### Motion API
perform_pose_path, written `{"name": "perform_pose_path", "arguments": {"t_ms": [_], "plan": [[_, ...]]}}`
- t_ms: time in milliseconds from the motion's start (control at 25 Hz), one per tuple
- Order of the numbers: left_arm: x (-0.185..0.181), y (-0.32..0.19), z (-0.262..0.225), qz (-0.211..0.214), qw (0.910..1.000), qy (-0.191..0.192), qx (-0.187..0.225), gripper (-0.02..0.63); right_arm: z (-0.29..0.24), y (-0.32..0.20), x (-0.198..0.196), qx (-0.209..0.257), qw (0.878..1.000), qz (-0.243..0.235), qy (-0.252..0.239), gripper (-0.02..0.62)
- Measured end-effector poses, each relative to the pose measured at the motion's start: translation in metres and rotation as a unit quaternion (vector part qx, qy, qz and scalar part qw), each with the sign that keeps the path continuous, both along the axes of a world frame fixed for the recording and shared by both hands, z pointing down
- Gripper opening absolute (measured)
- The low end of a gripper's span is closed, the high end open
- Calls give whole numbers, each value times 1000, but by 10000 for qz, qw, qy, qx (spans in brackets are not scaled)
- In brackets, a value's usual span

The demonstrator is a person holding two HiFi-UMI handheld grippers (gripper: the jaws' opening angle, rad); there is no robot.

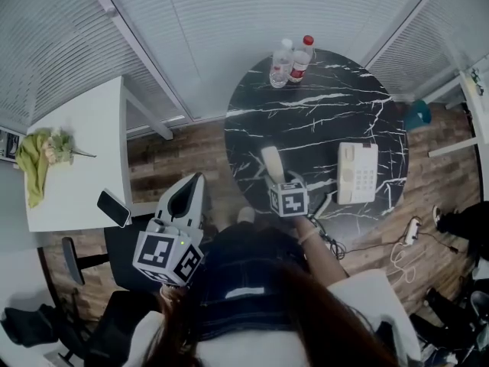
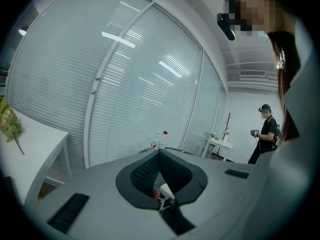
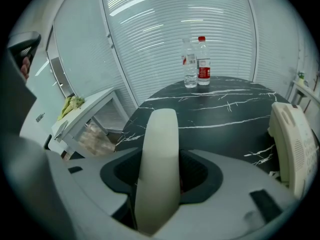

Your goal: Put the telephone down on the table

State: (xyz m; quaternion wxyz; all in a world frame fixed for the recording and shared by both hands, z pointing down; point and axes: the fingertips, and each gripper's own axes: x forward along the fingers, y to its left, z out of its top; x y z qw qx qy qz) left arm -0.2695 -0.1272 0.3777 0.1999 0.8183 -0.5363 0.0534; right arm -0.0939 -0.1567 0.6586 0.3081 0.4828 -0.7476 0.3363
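My right gripper [image 1: 275, 179] is shut on the cream telephone handset [image 1: 272, 164], which stands upright between the jaws above the near edge of the round black marble table [image 1: 306, 113]. In the right gripper view the handset [image 3: 159, 169] fills the gap between the jaws. The cream telephone base [image 1: 357, 173] lies on the table to the right, also seen as the base [image 3: 292, 144] at that view's right edge. A cord [image 1: 325, 205] runs from it toward the handset. My left gripper [image 1: 195, 180] is off the table to the left, its jaws [image 2: 159, 153] shut with nothing held.
Two water bottles [image 1: 292, 61] stand at the table's far edge. A white side table [image 1: 76, 151] at left carries a dark smartphone [image 1: 113, 207] and a green bundle [image 1: 38, 159]. Cables and a power strip [image 1: 412, 228] lie on the floor at right. Another person [image 2: 266, 131] stands far off.
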Motion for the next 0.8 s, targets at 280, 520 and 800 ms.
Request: {"name": "perform_pose_path", "arguments": {"t_ms": [280,520,800], "plan": [[-5,2,1,-26,10000,-49,-24,6,4,1,-6,-52,10000,-14,-26,225],[-7,4,2,-38,10000,-68,-21,6,6,1,-10,-76,10000,-10,-50,224],[-9,4,3,-45,10000,-68,-14,6,8,2,-11,-155,9999,4,-12,224]]}}
